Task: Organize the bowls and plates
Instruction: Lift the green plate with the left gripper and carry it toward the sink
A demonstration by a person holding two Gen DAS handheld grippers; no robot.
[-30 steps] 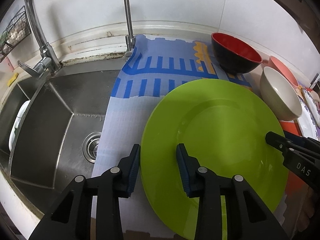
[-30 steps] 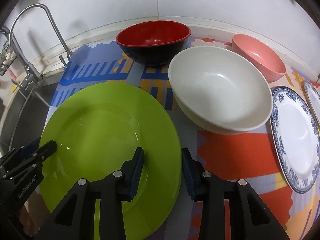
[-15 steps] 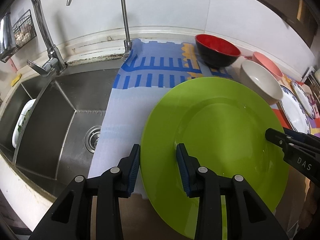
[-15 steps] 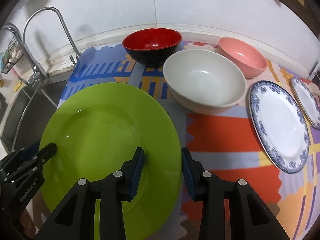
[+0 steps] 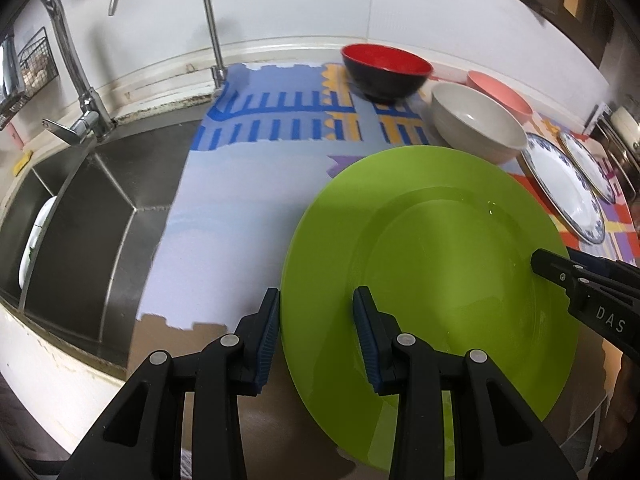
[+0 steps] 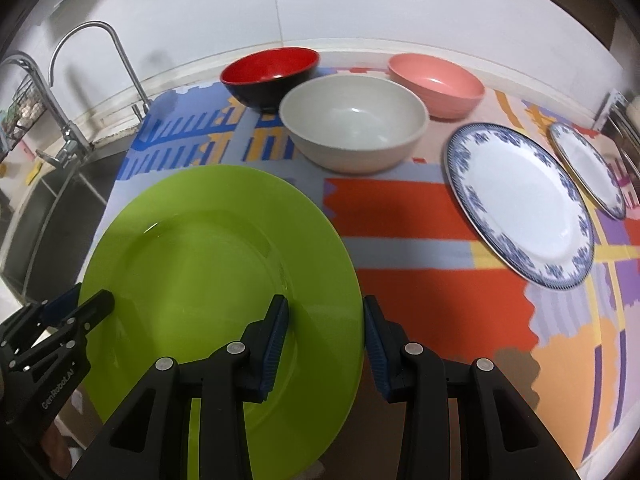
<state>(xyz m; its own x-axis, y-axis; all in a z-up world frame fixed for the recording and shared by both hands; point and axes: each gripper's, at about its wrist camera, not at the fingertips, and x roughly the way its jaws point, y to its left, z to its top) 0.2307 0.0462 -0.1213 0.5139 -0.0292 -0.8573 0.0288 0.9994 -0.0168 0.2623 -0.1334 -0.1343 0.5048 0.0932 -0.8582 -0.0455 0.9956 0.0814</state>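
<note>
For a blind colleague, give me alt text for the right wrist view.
Right gripper and left gripper hold a round lime-green plate by opposite rims above a colourful patterned mat. Behind it: red-and-black bowl, cream bowl, pink bowl.

The counter [image 6: 432,216] is covered by a patterned mat [image 6: 420,240]; on it are set a red-and-black bowl [image 6: 270,78], a cream bowl [image 6: 354,126] and a pink bowl [image 6: 436,84]. Two blue-rimmed plates [image 6: 520,204] [image 6: 586,168] are laid to their right; a steel sink [image 5: 92,216] is sunk in at the left
</note>
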